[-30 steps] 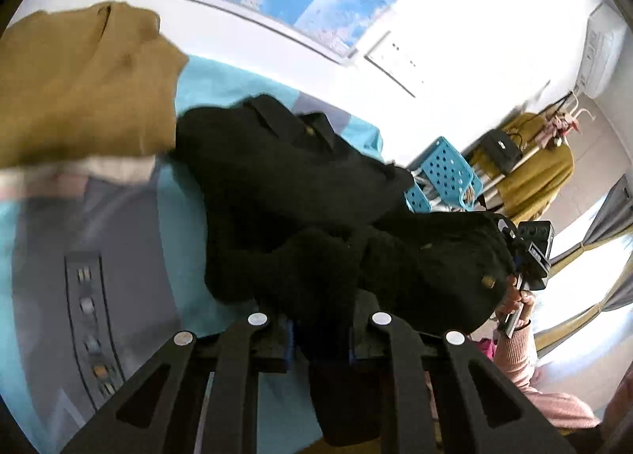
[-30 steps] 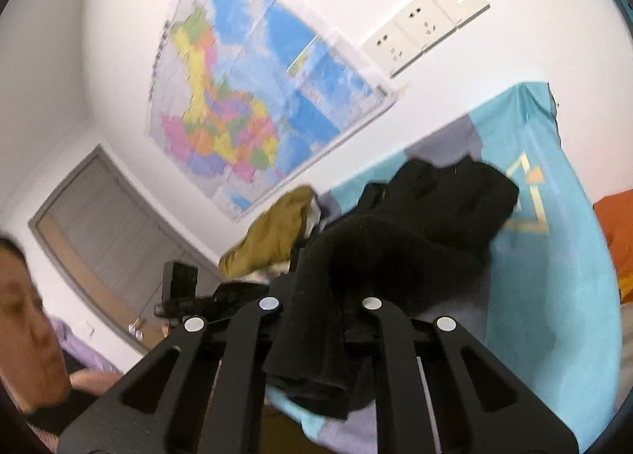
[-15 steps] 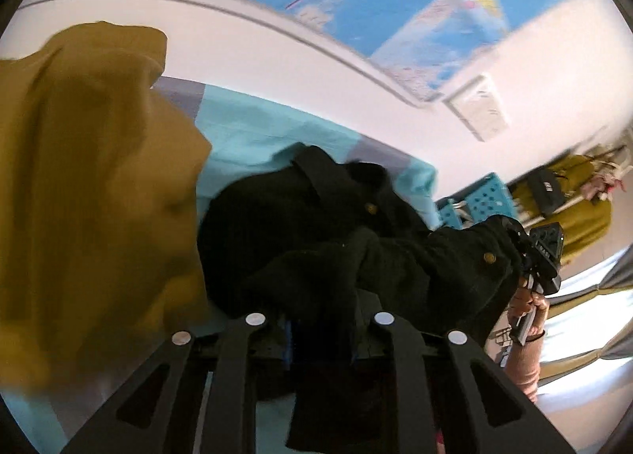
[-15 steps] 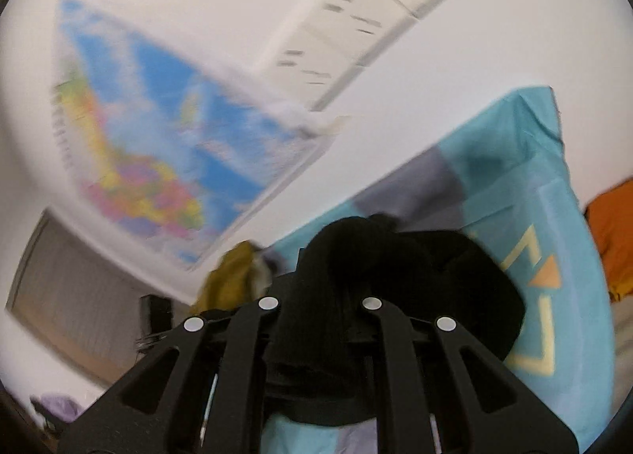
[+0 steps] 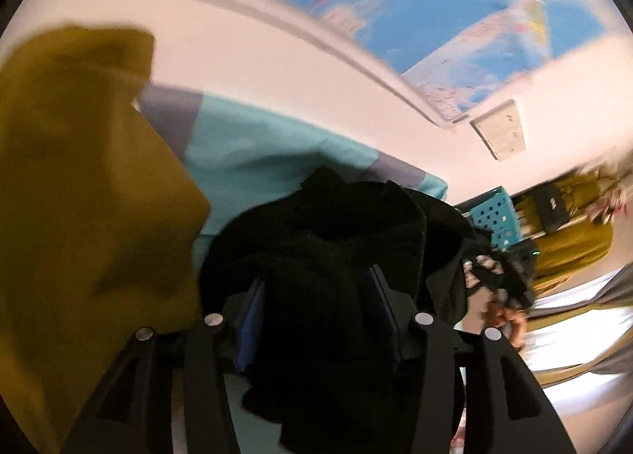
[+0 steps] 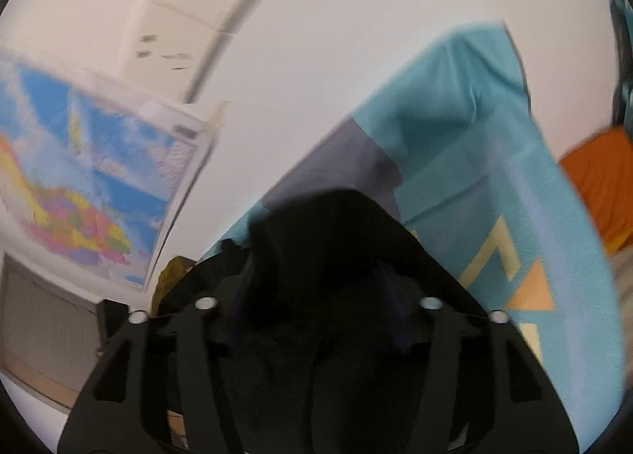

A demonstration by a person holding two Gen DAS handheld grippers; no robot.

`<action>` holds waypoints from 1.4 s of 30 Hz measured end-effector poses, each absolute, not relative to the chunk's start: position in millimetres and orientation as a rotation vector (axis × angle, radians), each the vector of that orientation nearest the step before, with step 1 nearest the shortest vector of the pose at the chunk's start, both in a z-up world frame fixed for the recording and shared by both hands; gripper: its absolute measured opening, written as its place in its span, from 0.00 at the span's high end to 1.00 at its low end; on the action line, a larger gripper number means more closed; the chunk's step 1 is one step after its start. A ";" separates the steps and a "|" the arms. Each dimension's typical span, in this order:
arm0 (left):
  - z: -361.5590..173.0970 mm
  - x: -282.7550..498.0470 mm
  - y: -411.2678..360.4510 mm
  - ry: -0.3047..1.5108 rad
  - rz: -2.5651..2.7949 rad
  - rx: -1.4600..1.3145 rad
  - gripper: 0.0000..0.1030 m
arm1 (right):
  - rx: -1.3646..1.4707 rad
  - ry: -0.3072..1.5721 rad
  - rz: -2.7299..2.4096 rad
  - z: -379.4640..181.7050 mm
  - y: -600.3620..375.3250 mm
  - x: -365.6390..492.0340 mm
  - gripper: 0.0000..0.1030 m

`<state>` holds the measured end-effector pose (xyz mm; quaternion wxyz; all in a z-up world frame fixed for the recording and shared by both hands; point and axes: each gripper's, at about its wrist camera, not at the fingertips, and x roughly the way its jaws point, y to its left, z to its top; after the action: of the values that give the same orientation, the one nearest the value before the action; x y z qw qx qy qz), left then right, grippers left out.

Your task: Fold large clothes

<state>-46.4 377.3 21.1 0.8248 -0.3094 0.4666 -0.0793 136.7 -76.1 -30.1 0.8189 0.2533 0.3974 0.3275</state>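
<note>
Bunching up on the teal bed cover (image 5: 253,145), the black garment (image 5: 336,240) is one crumpled heap, so I can't tell which way it runs. The left gripper (image 5: 316,288) and right gripper (image 6: 316,288) are both opening, cloth between their jaws. A mustard garment (image 5: 87,193) crowds its left edge; teal stays bare beyond it, toward the wall.

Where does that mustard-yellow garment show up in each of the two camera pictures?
Left wrist view: the mustard-yellow garment fills the left side, beside the black garment lying between the left gripper fingers.
Right wrist view: only a small scrap of it peeks out at lower left, behind the black garment.
Shared landmark: the wall map, and the teal bedspread under the clothes.
</note>
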 end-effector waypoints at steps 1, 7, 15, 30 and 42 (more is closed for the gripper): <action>26.7 -56.5 378.5 0.959 -0.154 -0.651 0.38 | 0.492 0.804 0.678 -21.0 -75.5 126.9 0.33; 33.6 -71.9 368.5 0.953 -0.099 -0.527 0.36 | 0.066 0.624 0.823 9.3 -14.9 54.3 0.19; 19.9 -64.8 318.8 1.026 -0.114 -0.285 0.32 | -0.312 0.748 0.931 -56.1 101.7 37.8 0.23; 43.1 -52.5 331.8 0.879 -0.010 -0.329 0.30 | -0.007 0.490 0.740 13.3 65.7 90.6 0.98; -34.7 -51.2 289.1 1.045 -0.004 -0.074 0.21 | -0.086 0.677 0.772 -43.5 63.6 98.4 0.40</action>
<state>-51.2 289.1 -34.7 0.8658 -0.0352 0.4991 -0.0020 98.4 63.6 -43.5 0.8701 -0.0413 0.3237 0.3693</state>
